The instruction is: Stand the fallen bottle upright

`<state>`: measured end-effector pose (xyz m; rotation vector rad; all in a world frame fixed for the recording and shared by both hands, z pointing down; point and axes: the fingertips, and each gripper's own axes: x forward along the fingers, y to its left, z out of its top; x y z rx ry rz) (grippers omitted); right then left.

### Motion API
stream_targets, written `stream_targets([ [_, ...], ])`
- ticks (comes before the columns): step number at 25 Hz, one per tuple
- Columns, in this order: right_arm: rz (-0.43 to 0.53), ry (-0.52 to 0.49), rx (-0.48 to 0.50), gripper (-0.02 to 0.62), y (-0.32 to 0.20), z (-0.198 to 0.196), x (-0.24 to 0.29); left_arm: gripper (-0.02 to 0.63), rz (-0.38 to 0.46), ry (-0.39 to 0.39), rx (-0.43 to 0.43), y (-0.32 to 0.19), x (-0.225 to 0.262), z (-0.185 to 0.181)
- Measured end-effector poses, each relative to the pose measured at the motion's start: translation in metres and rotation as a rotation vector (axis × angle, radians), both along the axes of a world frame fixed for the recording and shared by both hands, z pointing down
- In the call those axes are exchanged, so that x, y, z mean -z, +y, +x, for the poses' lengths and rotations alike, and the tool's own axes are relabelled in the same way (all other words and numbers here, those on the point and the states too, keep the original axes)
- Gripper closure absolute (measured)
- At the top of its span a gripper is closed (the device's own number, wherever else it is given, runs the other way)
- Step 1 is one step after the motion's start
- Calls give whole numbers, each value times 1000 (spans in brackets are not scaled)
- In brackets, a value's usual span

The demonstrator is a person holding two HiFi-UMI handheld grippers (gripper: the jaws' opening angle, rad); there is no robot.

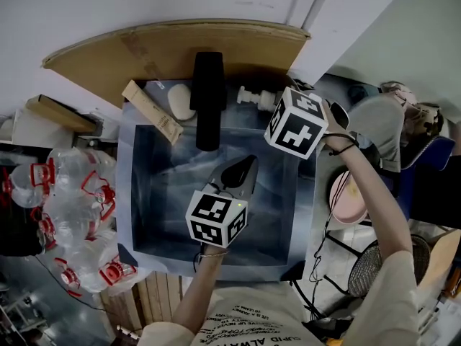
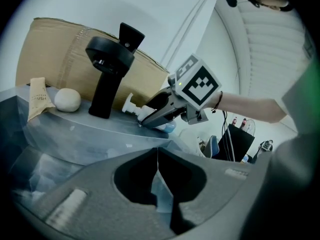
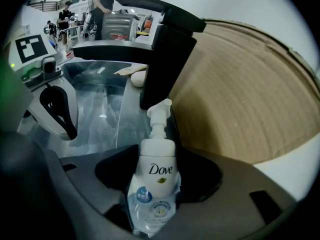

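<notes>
A white Dove pump bottle [image 1: 253, 96] lies on its side on the back ledge of the grey sink [image 1: 128, 193], just right of the faucet. In the right gripper view the bottle [image 3: 156, 176] sits between the jaws with its pump pointing away, and the jaws press its clear lower body from both sides. My right gripper [image 1: 268, 105] reaches it from the right and points steeply down. The left gripper view shows the pump [image 2: 131, 106] poking out past the right gripper [image 2: 143, 123]. My left gripper [image 1: 248, 163] hovers over the basin, shut and holding nothing [image 2: 158, 156].
A black faucet [image 1: 207, 99] stands at the back middle of the sink. Left of it lie a white rounded lump [image 1: 180, 101] and a beige tube [image 1: 153, 112]. Cardboard [image 1: 180, 49] leans behind. Several plastic bottles [image 1: 72, 215] are heaped at the left; a pink dish [image 1: 346, 197] is right.
</notes>
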<state>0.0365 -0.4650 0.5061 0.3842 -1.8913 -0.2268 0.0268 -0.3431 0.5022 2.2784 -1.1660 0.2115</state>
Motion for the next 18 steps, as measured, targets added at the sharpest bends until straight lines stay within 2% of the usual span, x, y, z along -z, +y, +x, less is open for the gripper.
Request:
stream_targets([
  [10,94,-120,-83,351,-1,18,33,580,-8,3,-32,10,0,14],
  [18,117,-293,-227,351,-3,43,63,580,-8,11,-63,15,0,29],
])
